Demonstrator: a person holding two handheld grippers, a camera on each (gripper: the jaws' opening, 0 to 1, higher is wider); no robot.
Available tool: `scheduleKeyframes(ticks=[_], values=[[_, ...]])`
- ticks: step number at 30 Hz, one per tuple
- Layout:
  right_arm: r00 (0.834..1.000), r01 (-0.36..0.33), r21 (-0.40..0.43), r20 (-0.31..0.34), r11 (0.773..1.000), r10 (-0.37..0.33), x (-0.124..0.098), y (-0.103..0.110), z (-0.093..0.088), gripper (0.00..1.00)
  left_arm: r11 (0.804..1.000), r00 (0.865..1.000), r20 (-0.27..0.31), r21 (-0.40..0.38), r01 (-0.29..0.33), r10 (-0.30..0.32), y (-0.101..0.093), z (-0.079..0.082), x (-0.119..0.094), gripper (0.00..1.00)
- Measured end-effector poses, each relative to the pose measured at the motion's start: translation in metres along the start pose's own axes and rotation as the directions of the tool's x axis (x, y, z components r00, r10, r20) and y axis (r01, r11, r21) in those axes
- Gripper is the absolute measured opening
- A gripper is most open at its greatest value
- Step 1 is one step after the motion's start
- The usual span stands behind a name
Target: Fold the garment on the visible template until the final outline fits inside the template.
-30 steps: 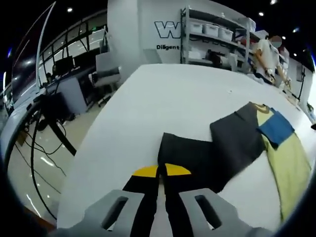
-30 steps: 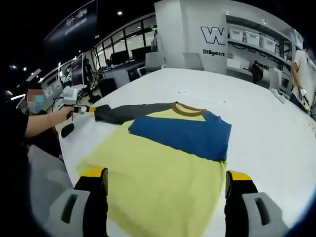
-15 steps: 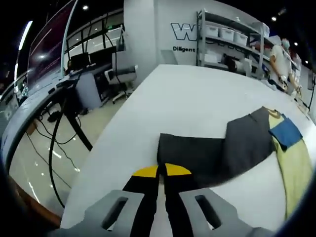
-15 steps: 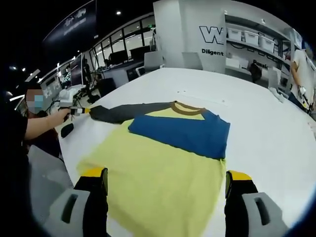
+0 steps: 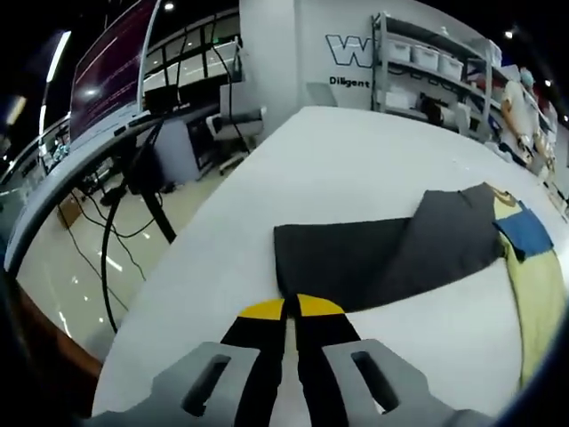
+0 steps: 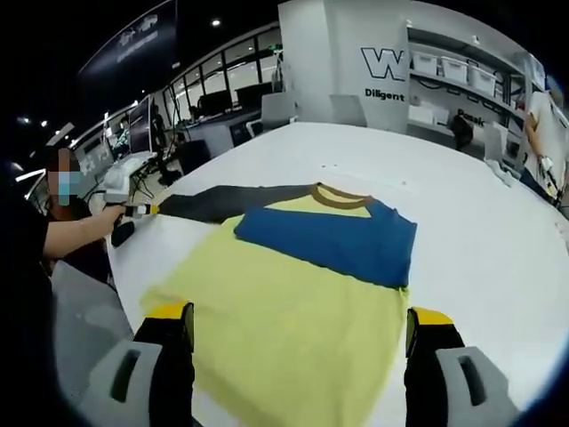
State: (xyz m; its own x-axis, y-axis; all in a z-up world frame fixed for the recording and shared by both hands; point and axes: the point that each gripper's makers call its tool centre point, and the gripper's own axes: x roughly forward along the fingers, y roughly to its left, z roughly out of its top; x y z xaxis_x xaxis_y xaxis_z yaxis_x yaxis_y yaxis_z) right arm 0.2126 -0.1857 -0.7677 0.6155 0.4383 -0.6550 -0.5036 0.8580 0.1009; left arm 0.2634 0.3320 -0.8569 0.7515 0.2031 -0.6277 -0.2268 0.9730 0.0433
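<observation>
Left gripper view: the left gripper [image 5: 289,307] pinches the cuff of the grey sleeve [image 5: 373,262], stretched over the white table [image 5: 356,160]; a weak pinch may drop it mid-fold. Right gripper view: the right gripper [image 6: 298,334] hovers, jaws spread, over the yellow garment [image 6: 293,302]; unpinned, its body may drag.

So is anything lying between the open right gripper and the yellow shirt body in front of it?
Nothing visible does. The right gripper is open with the yellow shirt body directly between its fingers, and the white table around it is bare.
</observation>
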Motion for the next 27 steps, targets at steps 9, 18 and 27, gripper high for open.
scheduleKeyframes(ticks=[9, 18, 27], values=[[1.0, 0.003, 0.001, -0.002, 1.0, -0.003, -0.002, 0.002, 0.0, 0.99, 1.0, 1.0, -0.001, 0.027, 0.0, 0.0, 0.001, 0.003, 0.0, 0.05], [1.0, -0.003, 0.021, -0.01, 1.0, 0.004, -0.002, 0.006, -0.002, 0.99, 0.992, 0.995, 0.051, 0.099, 0.083, -0.088, -0.005, 0.033, 0.004, 0.35], [1.0, -0.005, 0.034, -0.007, 0.999, 0.005, -0.001, 0.007, -0.004, 0.99, 0.988, 0.991, 0.013, 0.091, 0.128, -0.13, -0.005, 0.04, 0.022, 0.42]])
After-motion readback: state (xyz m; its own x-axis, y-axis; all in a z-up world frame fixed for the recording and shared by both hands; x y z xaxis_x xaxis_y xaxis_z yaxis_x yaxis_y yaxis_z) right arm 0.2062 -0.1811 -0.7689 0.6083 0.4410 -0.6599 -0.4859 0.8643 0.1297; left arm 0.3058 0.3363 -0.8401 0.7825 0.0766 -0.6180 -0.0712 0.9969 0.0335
